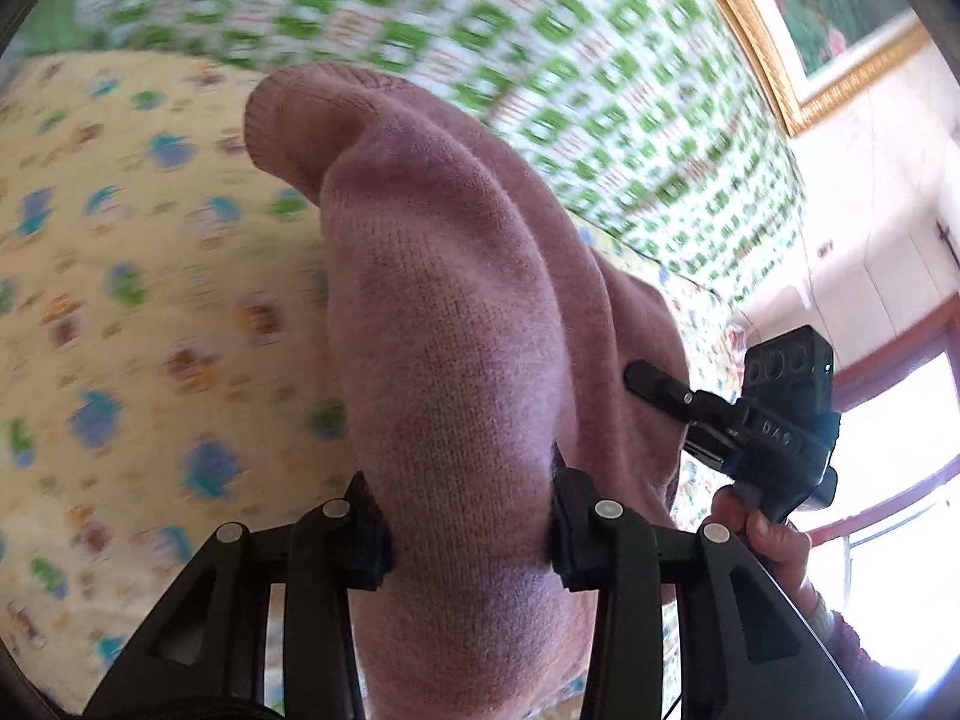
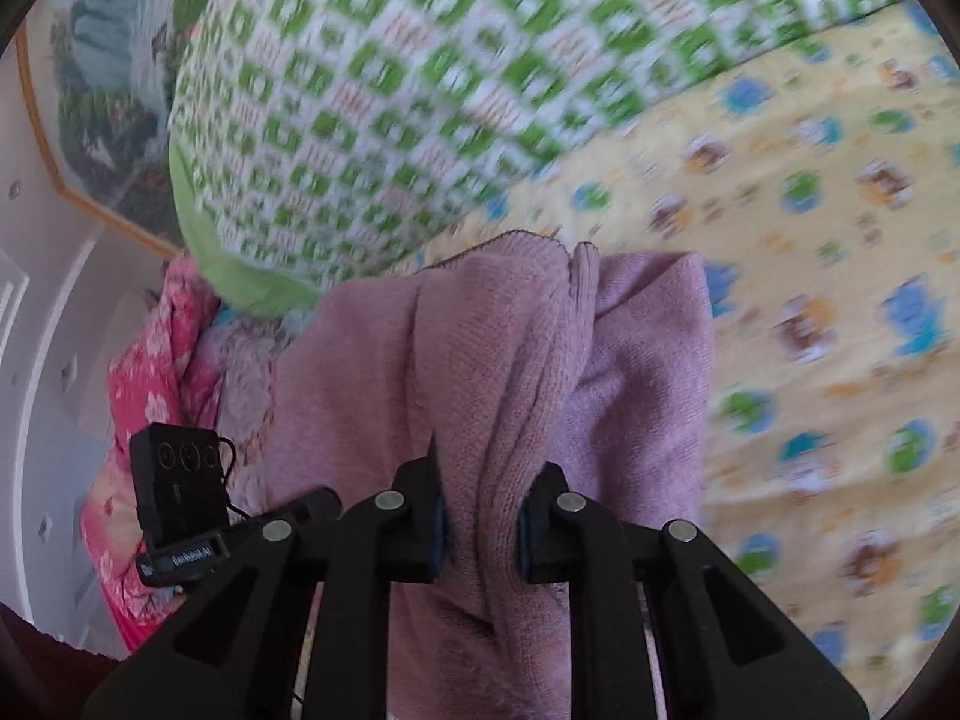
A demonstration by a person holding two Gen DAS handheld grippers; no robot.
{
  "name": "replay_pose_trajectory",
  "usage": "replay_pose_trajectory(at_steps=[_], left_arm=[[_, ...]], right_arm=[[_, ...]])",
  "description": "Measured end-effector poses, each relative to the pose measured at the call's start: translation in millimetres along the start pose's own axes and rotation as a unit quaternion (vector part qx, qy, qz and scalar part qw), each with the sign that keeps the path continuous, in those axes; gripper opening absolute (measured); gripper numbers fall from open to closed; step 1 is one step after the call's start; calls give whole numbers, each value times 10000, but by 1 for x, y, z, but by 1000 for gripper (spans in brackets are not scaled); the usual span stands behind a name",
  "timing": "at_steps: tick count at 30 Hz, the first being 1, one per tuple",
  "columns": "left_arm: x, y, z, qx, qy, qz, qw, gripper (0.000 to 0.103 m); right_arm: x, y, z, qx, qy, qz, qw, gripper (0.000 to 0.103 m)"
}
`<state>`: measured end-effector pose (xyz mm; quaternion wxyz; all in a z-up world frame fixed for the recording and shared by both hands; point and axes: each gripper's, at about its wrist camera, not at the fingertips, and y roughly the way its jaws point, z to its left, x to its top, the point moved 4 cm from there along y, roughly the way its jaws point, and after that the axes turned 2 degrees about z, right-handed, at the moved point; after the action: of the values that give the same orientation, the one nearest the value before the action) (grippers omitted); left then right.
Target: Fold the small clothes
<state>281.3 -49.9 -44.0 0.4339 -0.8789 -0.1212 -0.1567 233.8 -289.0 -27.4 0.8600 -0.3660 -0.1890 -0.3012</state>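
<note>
A small pink knitted garment [image 1: 456, 312] hangs bunched over a yellow patterned bed sheet [image 1: 120, 300]. My left gripper [image 1: 471, 534] is shut on a thick fold of it. The garment also shows in the right wrist view [image 2: 510, 372], where my right gripper [image 2: 480, 531] is shut on another fold. The right gripper shows in the left wrist view [image 1: 654, 384], with one finger against the garment's right side. The left gripper's body [image 2: 180, 510] is at the lower left of the right wrist view. The background is blurred by motion.
A folded green-and-white checked quilt [image 1: 540, 60] lies at the back of the bed; it also shows in the right wrist view [image 2: 390, 90]. A pink floral cloth [image 2: 156, 360] lies at the left. A framed picture [image 1: 828, 18] hangs on the wall; a window [image 1: 900, 450] is at the right.
</note>
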Motion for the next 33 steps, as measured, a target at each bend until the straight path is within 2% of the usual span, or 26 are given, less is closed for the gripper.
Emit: replay_pose_trajectory(at_steps=[6, 10, 14, 17, 21, 23, 24, 26, 27, 28, 30, 33], left_arm=[[-17, -13, 56, 261, -464, 53, 9986, 38], [-20, -8, 77, 296, -637, 50, 9975, 39], [-17, 8, 83, 431, -598, 99, 9972, 48], [-22, 14, 91, 501, -583, 172, 9969, 56], [-22, 7, 101, 467, -654, 202, 9966, 60], [-18, -5, 102, 569, -555, 119, 9968, 62], [-14, -9, 101, 605, -530, 72, 9967, 68], [1, -18, 106, 720, -542, -66, 9959, 75], [6, -21, 109, 733, -562, -102, 9957, 75], [15, -22, 114, 774, -627, -141, 9949, 75], [30, -24, 124, 810, -771, -206, 9935, 75], [56, -11, 138, 730, -1069, -121, 9915, 75]], right_arm=[[-14, 48, 0, -138, -1, 358, 9993, 18], [-14, 54, -15, -472, 22, 374, 9982, 18], [-15, 56, -28, -765, -66, 417, 9962, 18], [-16, 58, -34, -790, 0, 433, 9959, 19], [-15, 51, -33, -866, 12, 420, 9954, 28], [-12, 46, -25, -1000, -135, 429, 9940, 30], [-9, 42, -19, -1055, -267, 400, 9933, 31], [-2, 38, -13, -1077, -374, 339, 9929, 41], [4, 37, -11, -1117, -381, 267, 9927, 57], [9, 36, -10, -1152, -372, 192, 9925, 68], [21, 36, -10, -1149, -350, 48, 9928, 70], [33, 49, -13, -1162, -304, 172, 9926, 70]])
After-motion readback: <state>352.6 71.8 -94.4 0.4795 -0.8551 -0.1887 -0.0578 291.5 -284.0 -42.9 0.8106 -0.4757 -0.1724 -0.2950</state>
